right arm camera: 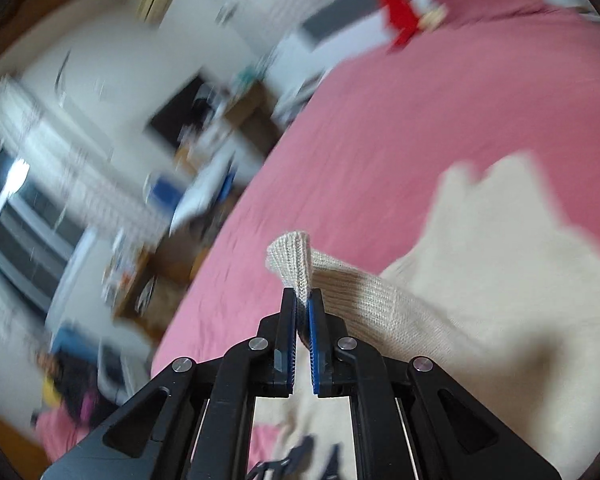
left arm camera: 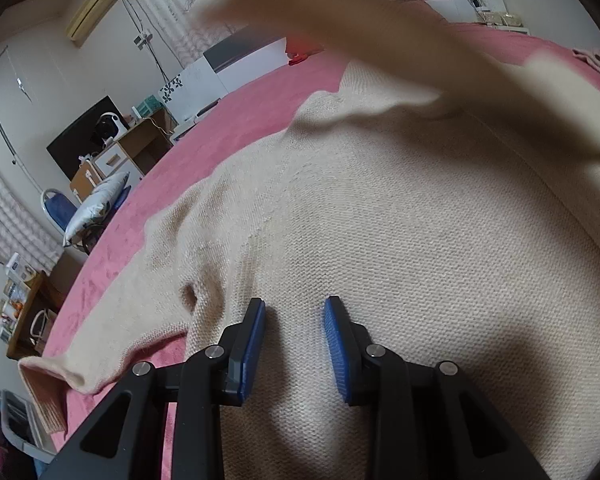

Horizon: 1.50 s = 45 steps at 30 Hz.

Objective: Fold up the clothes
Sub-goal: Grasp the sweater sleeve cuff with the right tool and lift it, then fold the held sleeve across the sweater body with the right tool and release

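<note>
A cream knit sweater [left arm camera: 400, 220] lies spread on a pink bedspread [left arm camera: 236, 120]. My left gripper [left arm camera: 295, 310] is open, its blue pads resting on the sweater's body beside the armpit of one sleeve [left arm camera: 112, 320], which runs out to the lower left. A blurred stretch of cream fabric [left arm camera: 320, 8] swings through the air across the top of the left wrist view. In the right wrist view my right gripper [right arm camera: 302, 298] is shut on the ribbed cuff [right arm camera: 290, 258] of the other sleeve and holds it lifted above the bed, the sweater [right arm camera: 500, 280] trailing to the right.
The bed [right arm camera: 380, 140] ends at the left, with a chair [left arm camera: 60, 208], a wooden cabinet [left arm camera: 140, 148] and shelves [left arm camera: 20, 312] on the floor beyond. A red item [right arm camera: 398, 16] and a pink garment [left arm camera: 596, 62] lie at the far end of the bed. The right wrist view is motion-blurred.
</note>
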Tool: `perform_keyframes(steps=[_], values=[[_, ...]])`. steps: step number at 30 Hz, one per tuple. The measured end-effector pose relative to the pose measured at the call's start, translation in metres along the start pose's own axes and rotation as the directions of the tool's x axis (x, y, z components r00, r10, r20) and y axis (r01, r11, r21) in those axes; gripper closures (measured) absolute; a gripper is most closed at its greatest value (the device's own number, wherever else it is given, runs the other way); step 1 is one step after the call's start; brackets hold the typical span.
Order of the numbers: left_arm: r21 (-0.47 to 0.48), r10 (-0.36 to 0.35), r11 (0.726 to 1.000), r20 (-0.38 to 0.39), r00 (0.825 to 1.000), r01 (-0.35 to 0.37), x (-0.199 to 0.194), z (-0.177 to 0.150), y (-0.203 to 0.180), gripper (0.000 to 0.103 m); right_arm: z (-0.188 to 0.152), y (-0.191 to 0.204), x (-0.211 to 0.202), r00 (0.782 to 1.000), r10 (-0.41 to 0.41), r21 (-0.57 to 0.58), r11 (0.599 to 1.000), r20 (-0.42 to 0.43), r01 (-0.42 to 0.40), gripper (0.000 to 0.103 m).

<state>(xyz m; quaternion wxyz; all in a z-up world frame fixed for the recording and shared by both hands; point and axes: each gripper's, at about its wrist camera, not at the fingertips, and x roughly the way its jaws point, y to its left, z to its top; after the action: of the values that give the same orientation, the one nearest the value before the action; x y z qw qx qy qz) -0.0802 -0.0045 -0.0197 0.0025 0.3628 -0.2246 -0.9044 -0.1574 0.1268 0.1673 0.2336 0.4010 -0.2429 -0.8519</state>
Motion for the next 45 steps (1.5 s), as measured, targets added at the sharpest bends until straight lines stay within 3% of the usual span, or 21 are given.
perform_keyframes(steps=[3, 4, 6, 7, 9, 11, 13, 17, 20, 23, 25, 30, 31, 32, 33, 35, 37, 39, 41, 43, 45], values=[[-0.009, -0.009, 1.000, -0.001, 1.000, 0.009, 0.000, 0.000, 0.002, 0.072, -0.019, 0.013, 0.060, 0.979, 0.035, -0.062, 0.997, -0.200, -0.048, 0.093], [-0.009, -0.010, 1.000, -0.001, 1.000, 0.010, 0.000, 0.000, 0.002, 0.072, -0.025, 0.013, 0.071, 0.967, -0.016, -0.081, 0.997, -0.254, -0.005, 0.091], [-0.012, -0.013, 1.000, -0.001, 1.000, 0.013, 0.000, -0.001, 0.003, 0.072, -0.034, 0.008, 0.068, 0.964, -0.068, -0.123, 0.992, -0.256, 0.038, 0.084], [-0.014, -0.015, 1.000, -0.001, 1.000, 0.015, 0.000, 0.000, 0.004, 0.072, -0.037, 0.001, 0.050, 0.975, -0.051, -0.127, 0.992, -0.214, 0.024, 0.081], [-0.024, -0.024, 0.999, 0.002, 1.000, 0.025, 0.000, 0.000, 0.006, 0.072, -0.047, -0.026, -0.002, 0.995, -0.055, -0.065, 0.997, -0.084, 0.050, 0.042], [-0.041, -0.043, 0.998, 0.000, 0.999, 0.043, 0.001, 0.000, 0.012, 0.072, -0.061, -0.060, -0.056, 0.995, -0.091, 0.026, 0.996, 0.042, 0.090, 0.025], [-0.054, -0.055, 0.997, -0.001, 0.999, 0.054, 0.002, 0.000, 0.015, 0.072, -0.079, -0.100, -0.109, 0.975, -0.160, 0.149, 0.979, 0.155, 0.137, 0.025], [-0.041, -0.034, 0.999, 0.000, 0.999, 0.034, 0.001, 0.001, 0.011, 0.072, -0.132, -0.192, -0.199, 0.943, -0.279, 0.455, 0.874, 0.182, 0.171, 0.025], [-0.026, -0.012, 1.000, -0.001, 1.000, 0.012, -0.003, -0.001, 0.005, 0.072, -0.154, -0.202, -0.200, 0.916, -0.395, 0.374, 0.861, 0.066, 0.344, 0.031], [-0.011, -0.007, 1.000, -0.012, 1.000, 0.007, -0.012, -0.007, -0.001, 0.072, -0.175, -0.212, -0.201, 0.858, -0.512, 0.269, 0.822, -0.038, 0.502, 0.045], [-0.002, -0.004, 1.000, -0.015, 1.000, 0.004, -0.022, -0.015, -0.001, 0.072, -0.173, -0.221, -0.188, 0.865, -0.497, 0.256, 0.830, -0.067, 0.496, 0.058], [0.014, 0.003, 1.000, -0.007, 1.000, -0.003, -0.040, -0.033, -0.005, 0.072, -0.160, -0.235, -0.139, 0.920, -0.366, 0.222, 0.894, -0.143, 0.390, 0.060], [0.020, 0.008, 1.000, -0.004, 1.000, -0.008, -0.041, -0.035, -0.005, 0.072, -0.156, -0.233, -0.128, 0.917, -0.368, 0.195, 0.899, -0.154, 0.393, 0.060], [0.023, 0.013, 1.000, -0.002, 1.000, -0.013, -0.041, -0.035, -0.005, 0.072, -0.153, -0.231, -0.124, 0.902, -0.402, 0.163, 0.890, -0.159, 0.425, 0.069], [0.026, 0.018, 1.000, 0.001, 1.000, -0.018, -0.041, -0.036, -0.006, 0.071, -0.150, -0.228, -0.120, 0.885, -0.435, 0.131, 0.880, -0.163, 0.457, 0.099], [0.029, 0.028, 0.999, 0.009, 1.000, -0.029, -0.041, -0.037, -0.007, 0.071, -0.146, -0.226, -0.122, 0.858, -0.495, 0.116, 0.852, -0.138, 0.511, 0.098], [0.029, 0.039, 0.999, 0.018, 0.999, -0.040, -0.042, -0.039, -0.009, 0.071, -0.146, -0.233, -0.149, 0.810, -0.583, 0.186, 0.792, -0.053, 0.582, 0.098], [0.030, 0.051, 0.998, 0.027, 0.998, -0.051, -0.043, -0.041, -0.011, 0.071, -0.155, -0.254, -0.168, 0.780, -0.624, 0.285, 0.740, -0.047, 0.610, 0.098], [0.035, 0.063, 0.997, 0.033, 0.997, -0.065, -0.044, -0.042, -0.014, 0.071, -0.164, -0.275, -0.168, 0.831, -0.552, 0.349, 0.768, -0.065, 0.537, 0.098], [0.041, 0.072, 0.996, 0.035, 0.997, -0.073, -0.044, -0.042, -0.015, 0.071, -0.169, -0.281, -0.174, 0.865, -0.502, 0.375, 0.800, -0.012, 0.469, 0.089], [0.044, 0.064, 0.997, 0.026, 0.998, -0.065, -0.045, -0.041, -0.012, 0.071, -0.172, -0.280, -0.185, 0.889, -0.459, 0.410, 0.812, 0.006, 0.416, 0.057]])
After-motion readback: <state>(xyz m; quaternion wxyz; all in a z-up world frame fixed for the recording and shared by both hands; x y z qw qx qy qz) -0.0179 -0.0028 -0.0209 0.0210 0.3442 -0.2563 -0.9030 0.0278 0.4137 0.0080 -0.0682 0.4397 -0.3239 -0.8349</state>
